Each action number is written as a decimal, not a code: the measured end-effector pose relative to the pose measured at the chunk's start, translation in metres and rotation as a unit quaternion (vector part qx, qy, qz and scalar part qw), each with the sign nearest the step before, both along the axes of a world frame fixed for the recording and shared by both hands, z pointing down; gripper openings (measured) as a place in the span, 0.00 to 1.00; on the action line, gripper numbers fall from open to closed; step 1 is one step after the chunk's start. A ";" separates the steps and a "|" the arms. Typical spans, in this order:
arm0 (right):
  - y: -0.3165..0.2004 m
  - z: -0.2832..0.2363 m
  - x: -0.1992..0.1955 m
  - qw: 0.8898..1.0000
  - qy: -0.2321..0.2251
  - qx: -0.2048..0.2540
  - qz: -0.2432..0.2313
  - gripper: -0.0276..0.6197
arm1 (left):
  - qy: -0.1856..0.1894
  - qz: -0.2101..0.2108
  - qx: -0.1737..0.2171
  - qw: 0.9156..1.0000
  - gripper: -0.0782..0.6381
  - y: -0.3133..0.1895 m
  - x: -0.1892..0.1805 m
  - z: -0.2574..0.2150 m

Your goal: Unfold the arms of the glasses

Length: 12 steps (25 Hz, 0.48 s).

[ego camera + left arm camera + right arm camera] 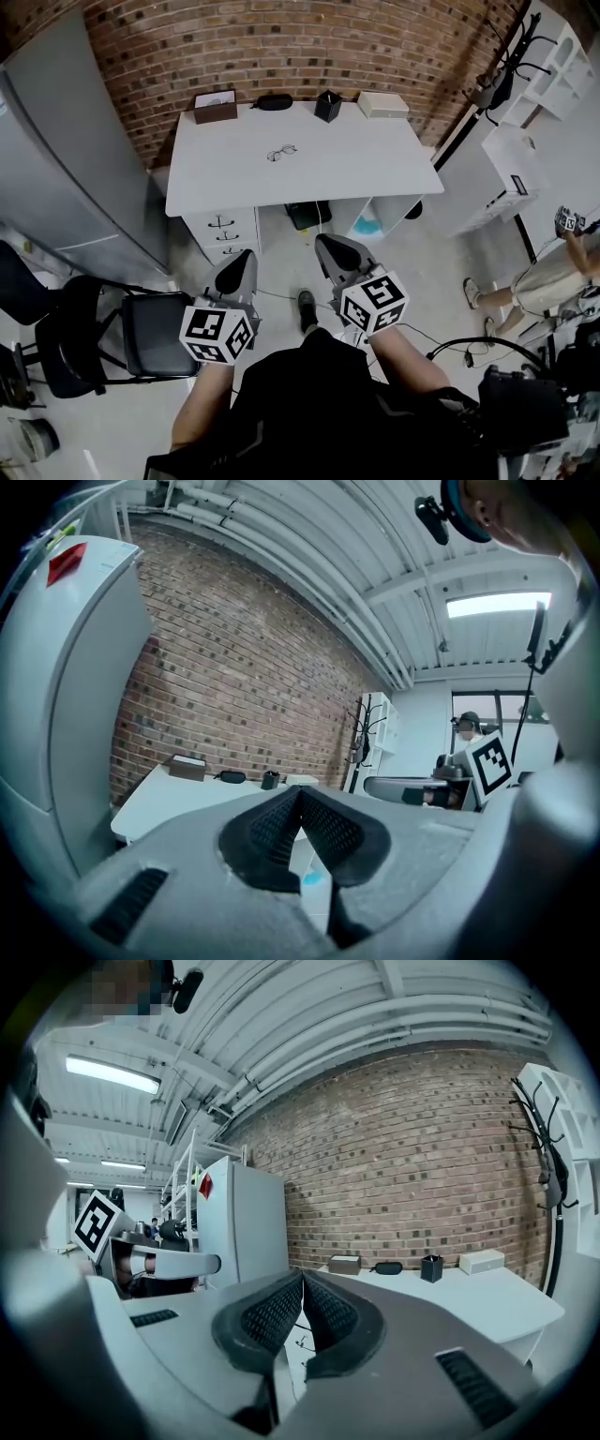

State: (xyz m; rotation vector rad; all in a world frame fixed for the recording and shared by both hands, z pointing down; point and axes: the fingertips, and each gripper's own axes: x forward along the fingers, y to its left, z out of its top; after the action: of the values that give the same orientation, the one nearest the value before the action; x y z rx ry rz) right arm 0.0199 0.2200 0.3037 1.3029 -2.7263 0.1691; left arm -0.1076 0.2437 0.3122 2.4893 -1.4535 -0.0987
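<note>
A pair of thin-framed glasses [282,152] lies on the white table [375,155], near its middle. Both grippers hang well short of the table, over the floor in front of it. My left gripper [246,255] is shut with nothing in it, and my right gripper [323,241] is shut and empty too. In the left gripper view the left gripper [298,791] has its jaws pressed together, with the table [164,803] beyond. The right gripper [303,1277] in the right gripper view is closed likewise, a bit of the glasses [302,1340] showing just below the jaws on the table [487,1302].
At the table's back edge stand a brown box [215,107], a black glasses case [273,101], a black pen holder [327,105] and a white box [382,104]. A grey cabinet [56,159] stands left, a black chair [103,328] near left, drawers [225,230] under the table. A person [553,272] stands right.
</note>
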 end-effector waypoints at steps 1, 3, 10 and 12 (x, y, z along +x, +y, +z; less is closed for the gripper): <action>-0.010 0.002 0.000 1.000 -0.004 -0.003 -0.002 0.05 | -0.002 -0.004 -0.001 1.000 0.12 -0.007 0.000 0.001; -0.031 0.004 -0.001 1.000 -0.011 -0.010 -0.004 0.05 | -0.010 -0.012 -0.003 1.000 0.12 -0.023 -0.001 0.002; -0.104 0.005 0.007 0.999 -0.018 -0.006 -0.029 0.05 | -0.008 -0.042 -0.014 0.999 0.12 -0.090 0.002 0.008; -0.126 0.006 0.016 0.999 -0.016 -0.009 -0.031 0.05 | -0.009 -0.044 -0.021 0.999 0.12 -0.112 0.009 0.010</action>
State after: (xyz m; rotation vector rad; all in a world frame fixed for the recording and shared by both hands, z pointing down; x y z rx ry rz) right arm 0.0355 0.0938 0.3102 1.2208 -2.7804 0.2085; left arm -0.0981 0.1313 0.3225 2.3986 -1.5569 -0.0602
